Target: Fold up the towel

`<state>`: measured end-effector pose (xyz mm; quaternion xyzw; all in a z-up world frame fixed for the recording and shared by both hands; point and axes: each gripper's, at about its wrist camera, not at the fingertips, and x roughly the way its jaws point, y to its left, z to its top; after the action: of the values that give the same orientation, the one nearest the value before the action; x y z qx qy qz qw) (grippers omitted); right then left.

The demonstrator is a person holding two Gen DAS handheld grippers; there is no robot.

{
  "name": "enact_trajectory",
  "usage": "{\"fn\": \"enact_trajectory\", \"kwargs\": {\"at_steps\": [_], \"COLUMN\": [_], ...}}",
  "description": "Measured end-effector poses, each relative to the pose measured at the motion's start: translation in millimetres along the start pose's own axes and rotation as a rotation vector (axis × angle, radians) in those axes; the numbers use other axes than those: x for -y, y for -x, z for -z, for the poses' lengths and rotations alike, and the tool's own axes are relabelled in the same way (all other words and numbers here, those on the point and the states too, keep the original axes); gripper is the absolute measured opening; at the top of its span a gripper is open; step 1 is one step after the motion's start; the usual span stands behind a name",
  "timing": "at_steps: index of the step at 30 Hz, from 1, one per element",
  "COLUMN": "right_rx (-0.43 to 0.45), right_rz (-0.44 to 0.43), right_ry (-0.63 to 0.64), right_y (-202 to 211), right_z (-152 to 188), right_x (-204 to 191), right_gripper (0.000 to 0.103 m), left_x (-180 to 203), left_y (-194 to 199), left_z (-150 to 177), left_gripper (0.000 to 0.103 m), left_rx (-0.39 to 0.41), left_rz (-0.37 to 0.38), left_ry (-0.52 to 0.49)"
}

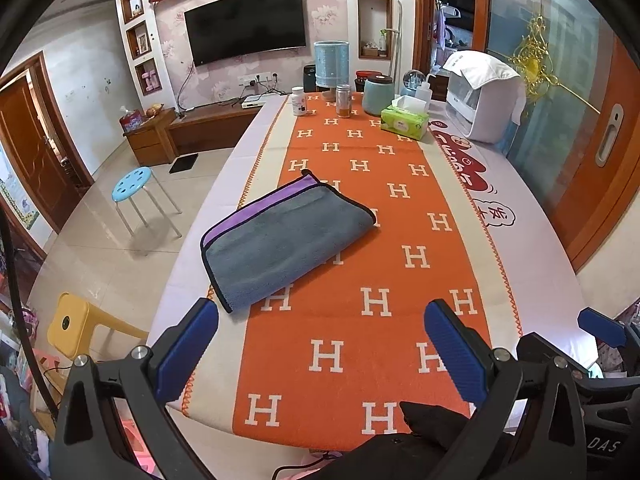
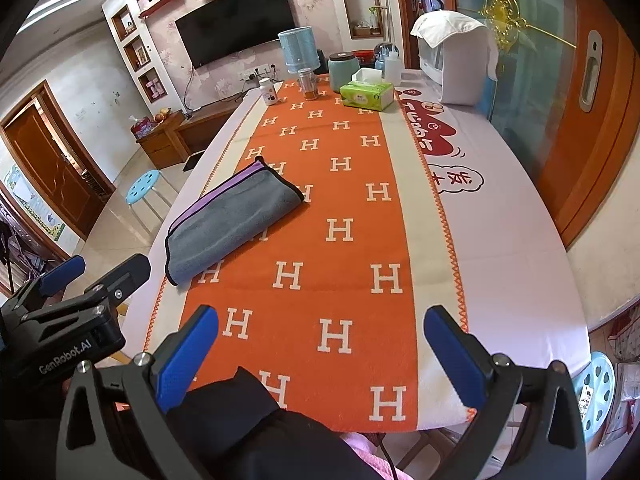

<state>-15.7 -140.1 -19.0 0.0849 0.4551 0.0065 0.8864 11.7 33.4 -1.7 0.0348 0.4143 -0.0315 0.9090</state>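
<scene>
A yellow plastic chair (image 1: 76, 326) and a pale blue stool (image 1: 131, 185) stand on the tiled floor at the far left, beside a long surface (image 1: 532, 240) covered in white cloth. Down its middle runs an orange runner (image 1: 360, 240) printed all over with white letter "H" marks. The left gripper (image 1: 320, 344) hangs over the near end with its blue-padded fingers (image 1: 188, 348) spread wide apart and holding nothing; "GenRobot.AI" is printed in white on its black body, as the right wrist view shows. Just beyond it lies the towel (image 1: 280, 240), grey with a purple band and dark edging, folded over into a flat packet that sits at an angle across the runner's left edge, touching neither gripper. The right gripper (image 2: 320, 356) hovers beside its twin, fingers (image 2: 452, 356) equally wide apart and empty; in the left wrist view its body carries letters reading "DAS", the rest cut off. At the far end stand a white pill bottle (image 1: 298, 101), a small jar (image 1: 343, 100), a blue cylinder (image 1: 331, 65), a teal canister (image 1: 378, 95) and a green tissue pack (image 1: 405, 122), their labels too small to read. To the right, red Chinese characters mark the white cloth, near a white appliance (image 1: 482, 98) draped with a white cloth. A dark television (image 1: 246, 24) hangs on the back wall.
</scene>
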Motion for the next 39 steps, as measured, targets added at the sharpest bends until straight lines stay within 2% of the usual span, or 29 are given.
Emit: {"fn": "enact_trajectory", "kwargs": {"at_steps": [39], "right_rx": [-0.057], "right_rz": [0.01], "right_ry": [-0.016], "right_y": [-5.5], "right_z": [10.6], "right_x": [1.2], "right_gripper": [0.103], "left_x": [4.7], "left_y": [-4.5], "left_z": [13.7], "left_gripper": [0.103], "left_rx": [-0.056], "left_rz": [0.036], "left_ry": [-0.015]}}
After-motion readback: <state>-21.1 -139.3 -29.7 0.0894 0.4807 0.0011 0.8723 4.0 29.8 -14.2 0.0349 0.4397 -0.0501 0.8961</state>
